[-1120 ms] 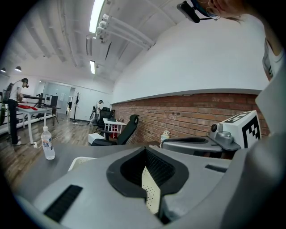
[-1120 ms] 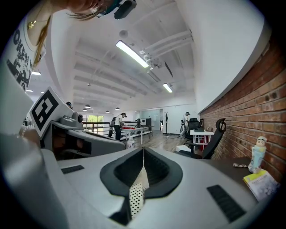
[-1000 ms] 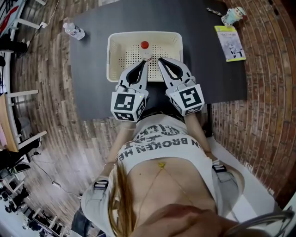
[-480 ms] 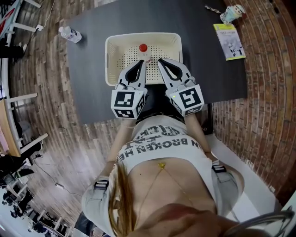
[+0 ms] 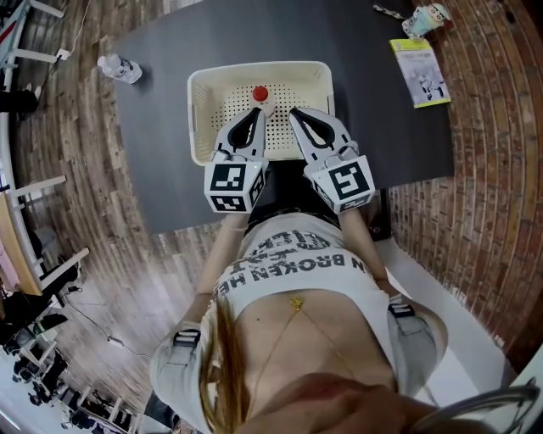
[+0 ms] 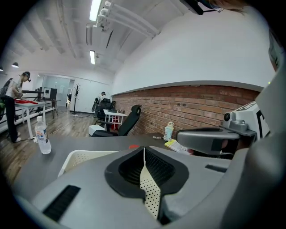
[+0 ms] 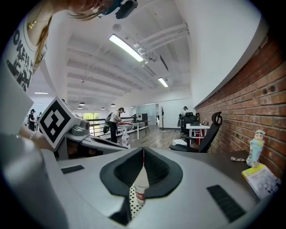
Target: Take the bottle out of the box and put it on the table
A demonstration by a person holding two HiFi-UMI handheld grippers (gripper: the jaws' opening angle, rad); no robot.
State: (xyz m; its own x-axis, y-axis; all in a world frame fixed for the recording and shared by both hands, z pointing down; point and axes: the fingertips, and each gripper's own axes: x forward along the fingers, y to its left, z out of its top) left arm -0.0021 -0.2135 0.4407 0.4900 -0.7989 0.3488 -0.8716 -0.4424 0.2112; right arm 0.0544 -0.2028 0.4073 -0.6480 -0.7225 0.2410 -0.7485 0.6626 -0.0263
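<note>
A clear bottle with a red cap (image 5: 260,94) stands upright in the cream perforated basket (image 5: 204,78) on the dark table (image 5: 382,127). My left gripper (image 5: 258,114) is shut and empty over the basket's near rim, its tips just short of the bottle on the near left. My right gripper (image 5: 294,113) is also shut and empty, near right of the bottle. In the left gripper view the red cap (image 6: 134,146) peeks over the closed left gripper (image 6: 144,150), with the basket (image 6: 76,156) below. In the right gripper view the bottle (image 7: 139,190) shows through the slit under the shut right gripper (image 7: 143,150).
A second water bottle (image 5: 119,68) stands at the table's far left corner. A yellow-green booklet (image 5: 422,72) and a small figurine bottle (image 5: 427,17) lie at the far right. The table's near edge is against the person's body; people work at desks far behind.
Both grippers have crept forward toward the bottle, the left one also sinking closer to the basket's rim. Jaws stay shut and the bottle has not moved.
</note>
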